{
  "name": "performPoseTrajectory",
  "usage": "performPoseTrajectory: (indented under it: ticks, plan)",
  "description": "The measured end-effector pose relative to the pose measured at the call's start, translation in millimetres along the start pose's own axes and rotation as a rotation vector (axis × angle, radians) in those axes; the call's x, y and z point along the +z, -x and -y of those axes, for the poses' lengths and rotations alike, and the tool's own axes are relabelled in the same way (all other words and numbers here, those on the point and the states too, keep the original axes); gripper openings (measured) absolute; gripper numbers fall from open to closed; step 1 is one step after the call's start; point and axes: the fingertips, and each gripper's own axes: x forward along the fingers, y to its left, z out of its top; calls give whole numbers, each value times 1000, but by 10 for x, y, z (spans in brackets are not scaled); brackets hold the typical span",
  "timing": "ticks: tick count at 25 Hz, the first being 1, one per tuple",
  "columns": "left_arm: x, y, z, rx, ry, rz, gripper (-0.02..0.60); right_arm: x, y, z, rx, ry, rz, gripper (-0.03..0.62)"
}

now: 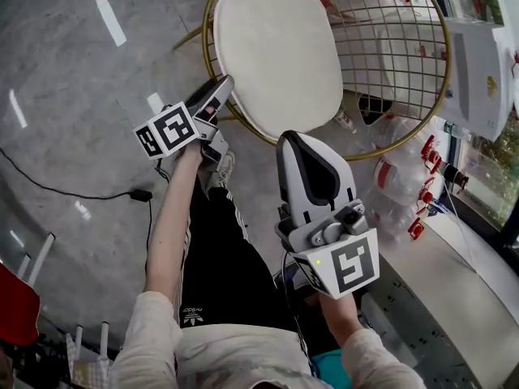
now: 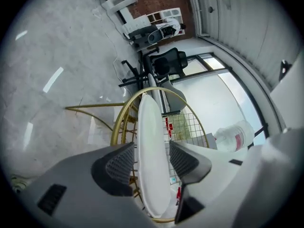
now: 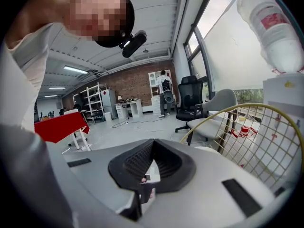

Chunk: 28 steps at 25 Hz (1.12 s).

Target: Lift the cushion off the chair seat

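Not lifted yet: cushion (image 1: 276, 51) lies flat on the chair (image 1: 389, 31) seat, left gripper (image 1: 214, 94) spread wide at its front-left edge, edge lined up between the pads but unpinched, right gripper (image 1: 298, 140) closed and empty by the front edge.

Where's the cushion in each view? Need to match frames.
Head view: cushion top centre, on the wire chair.
Left gripper view: edge-on, lower centre, seen between the open fingers.
Right gripper view: not clearly in it.
Shared landmark: the gold chair rim.
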Motion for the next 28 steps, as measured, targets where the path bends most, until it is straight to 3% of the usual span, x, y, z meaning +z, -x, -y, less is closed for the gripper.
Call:
performPoseTrajectory:
  ticks: [4,10,15,28]
  plan:
    - [-36,-60,-65,-18,55,-7,225,-32,34,22,-6,-11,13,17]
    - [-92,-141,-162,-23,65,-62,225,-132,49,69,-8,-12,5,17]
    - [-198,-257,-144,-42,57,-130,225,-188,21,77,-4,-92,-20,17]
    - [-222,-568,2,-97,81,-174,222,-192,-248,288,-54,-84,-17,17]
